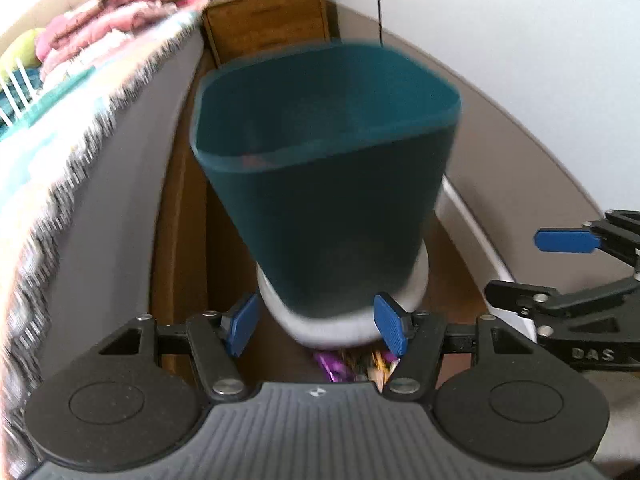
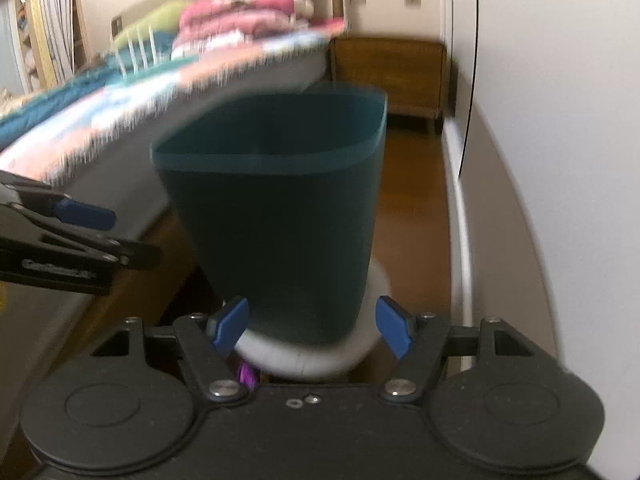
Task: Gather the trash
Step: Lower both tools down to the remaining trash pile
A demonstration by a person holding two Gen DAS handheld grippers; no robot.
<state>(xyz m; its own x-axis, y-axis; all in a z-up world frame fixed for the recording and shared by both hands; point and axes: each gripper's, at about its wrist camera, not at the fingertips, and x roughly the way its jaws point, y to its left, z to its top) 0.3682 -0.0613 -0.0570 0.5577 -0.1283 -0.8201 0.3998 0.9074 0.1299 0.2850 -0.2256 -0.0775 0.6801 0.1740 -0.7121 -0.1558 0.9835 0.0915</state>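
Observation:
A dark teal trash bin (image 1: pixel 328 184) with a white base stands on the wooden floor between the bed and the wall; it also shows in the right wrist view (image 2: pixel 280 208). My left gripper (image 1: pixel 316 326) is open and empty, just in front of the bin's base. My right gripper (image 2: pixel 314 326) is open and empty, also near the base. A purple and yellow wrapper (image 1: pixel 352 366) lies on the floor below the left gripper; a purple bit of it (image 2: pixel 246 376) shows in the right wrist view. The right gripper appears at the right edge (image 1: pixel 568 240) of the left wrist view. Both views are motion-blurred.
A bed with a fringed, colourful blanket (image 1: pixel 60 152) and folded pink clothes (image 2: pixel 240 20) lies to the left. A wooden nightstand (image 1: pixel 268 16) stands behind the bin. A white wall with a skirting board (image 2: pixel 460 220) runs along the right.

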